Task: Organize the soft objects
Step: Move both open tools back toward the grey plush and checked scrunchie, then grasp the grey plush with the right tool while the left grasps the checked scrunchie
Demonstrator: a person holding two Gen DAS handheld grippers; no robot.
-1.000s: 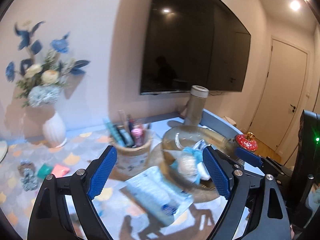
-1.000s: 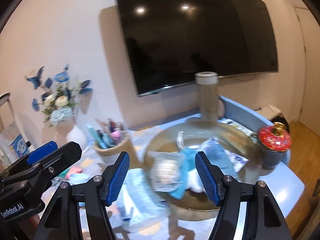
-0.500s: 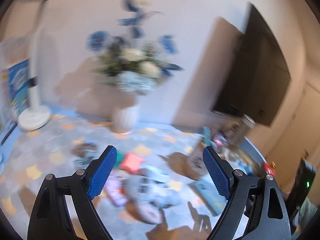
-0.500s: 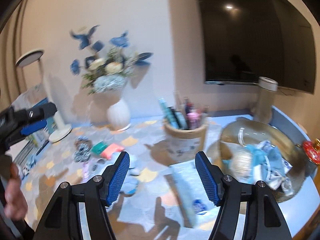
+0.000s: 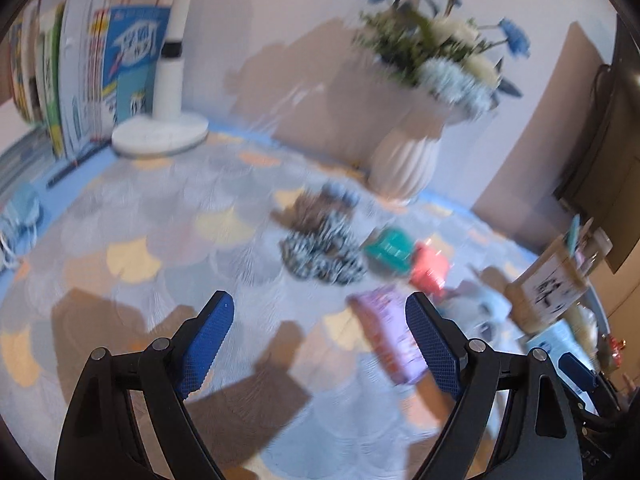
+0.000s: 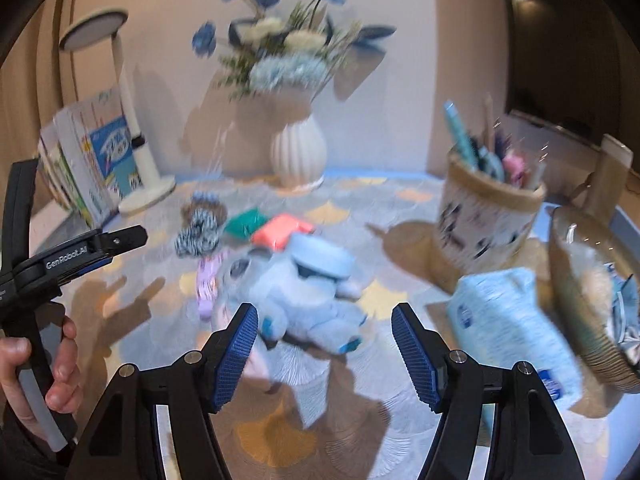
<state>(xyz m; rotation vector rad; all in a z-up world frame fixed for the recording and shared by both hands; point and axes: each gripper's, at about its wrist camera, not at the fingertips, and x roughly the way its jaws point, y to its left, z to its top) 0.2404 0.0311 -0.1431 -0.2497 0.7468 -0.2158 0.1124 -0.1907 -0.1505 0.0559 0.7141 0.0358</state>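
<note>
A light blue plush toy [image 6: 304, 296] lies on the patterned tablecloth just ahead of my right gripper [image 6: 324, 344], which is open and empty. A black-and-white scrunchie [image 5: 320, 252] [image 6: 198, 236], a brown scrunchie [image 5: 312, 206], a teal packet [image 5: 388, 252] [image 6: 244, 226], a coral packet [image 5: 428, 268] [image 6: 282, 234] and a purple packet [image 5: 394, 336] [image 6: 208, 280] lie nearby. My left gripper [image 5: 320, 344] is open and empty, short of the scrunchies; it shows at the left of the right wrist view [image 6: 80, 252]. A round bowl [image 6: 576, 240] at far right holds soft items.
A white vase of flowers [image 6: 298, 152] stands at the back. A pen cup [image 6: 488, 216], a blue tissue pack [image 6: 512, 324], a white lamp base [image 5: 160, 134] and upright books [image 5: 80, 68] stand around. The table edge runs at the left [image 5: 16, 208].
Both grippers have swung left, away from the bowl, and now face the scrunchies, packets and plush toy. Both stay open and empty.
</note>
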